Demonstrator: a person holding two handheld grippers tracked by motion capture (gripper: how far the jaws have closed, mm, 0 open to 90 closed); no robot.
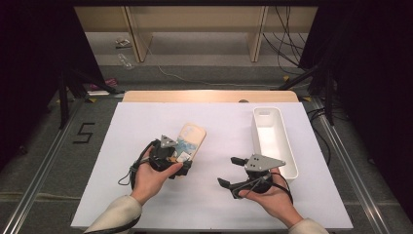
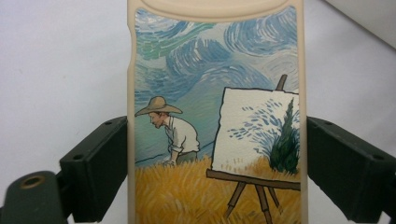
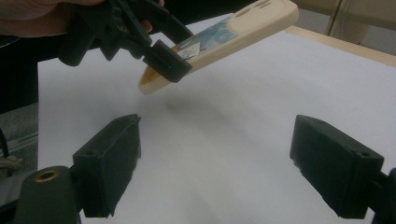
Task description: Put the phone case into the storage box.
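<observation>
**Left gripper clamped on phone case; right gripper released**

The left gripper (image 1: 181,165) sits left of centre on the white table cover (image 1: 214,204) in the high view. Its two black jaws press against the long edges of the phone case (image 2: 215,121), one on each side, so the case is grasped across its width near its lower end. The case has a cream rim and a painted scene: a figure in a straw hat, an easel with a canvas, swirling blue sky and a yellow field. In the right gripper view, the case (image 3: 224,37) is clear of the table cover, tilted, with its far end higher than the gripped end and a faint shadow below it. In the high view, the case (image 1: 192,138) extends forward from the left gripper, toward the far side of the table.

The right gripper (image 1: 229,171) rests right of centre, held low over the cover. Its jaws stand wide apart with only bare cover between them; it grasps nothing.

The white tray (image 1: 287,146) lies on the right part of the cover, long side running away from the person, just beside the right gripper and well apart from the case.
</observation>
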